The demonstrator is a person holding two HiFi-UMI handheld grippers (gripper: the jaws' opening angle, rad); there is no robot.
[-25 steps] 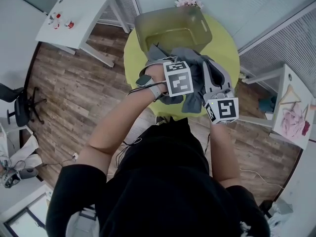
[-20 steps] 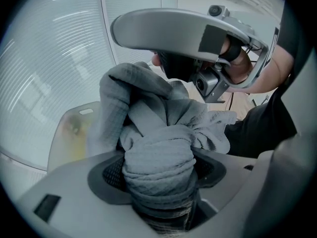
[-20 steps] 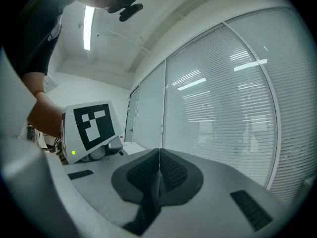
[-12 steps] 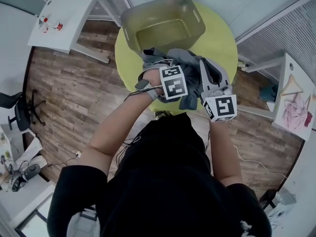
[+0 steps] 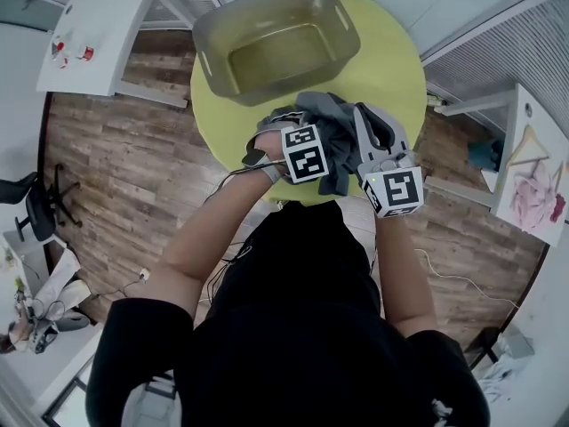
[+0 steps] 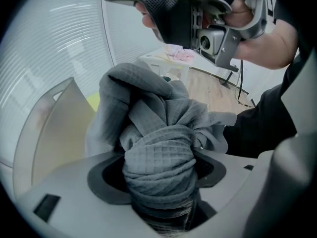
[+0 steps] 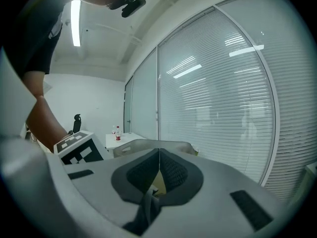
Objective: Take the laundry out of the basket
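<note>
A grey waffle-weave cloth [image 5: 331, 140] hangs bunched between both grippers above the near side of the round yellow-green table [image 5: 400, 69]. The olive basket [image 5: 276, 43] stands at the table's far side, its inside bare. My left gripper [image 5: 307, 133] is shut on a thick wad of the cloth [image 6: 161, 162], which fills the gap between its jaws. My right gripper [image 5: 363, 118] is beside it on the right, tips together, with a narrow strip of the cloth [image 7: 146, 202] pinched low between its pads. The right gripper [image 6: 171, 6] also shows at the top of the left gripper view.
A white side table [image 5: 93, 38] with small bottles stands at the far left. Another white table [image 5: 538, 194] at the right carries a pink garment and a hanger. An office chair [image 5: 36, 207] stands on the wood floor at the left. Blinds line the far wall.
Both grippers have drawn the grey cloth away from the basket's front rim toward the person. A gap of table now shows between the cloth and the basket.
</note>
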